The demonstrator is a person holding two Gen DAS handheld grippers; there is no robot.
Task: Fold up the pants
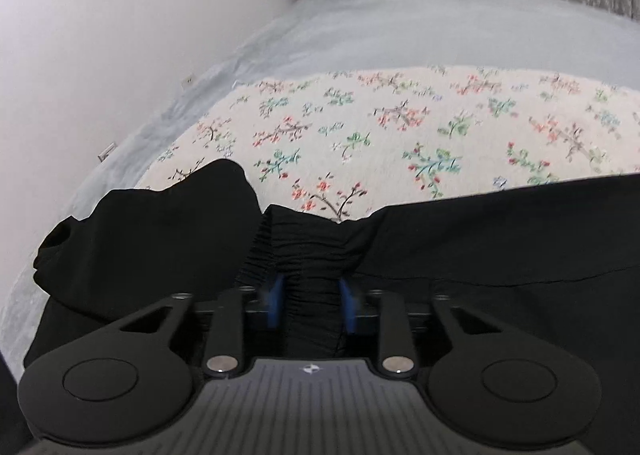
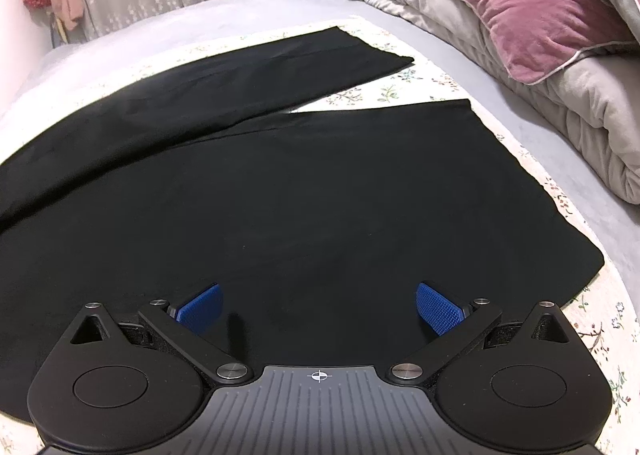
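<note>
Black pants (image 2: 280,183) lie spread on the floral sheet (image 1: 360,127) on the bed, legs fanned apart. Fabric looks thin, soft and floppy; I expect it to drape and slide, so I grab at the elastic waistband (image 1: 308,255), the firmest part. My left gripper (image 1: 311,301) points down, pads pinched on that gathered waistband. My right gripper (image 2: 319,307) tilts steeply over the near leg, jaws wide apart, holding nothing.

I see matt black cloth pants (image 2: 280,191) on a woven floral mat (image 1: 360,135). My gripper pads (image 2: 438,307) look like ribbed blue rubber; the pink pillow (image 2: 520,11) seems velvety.
</note>
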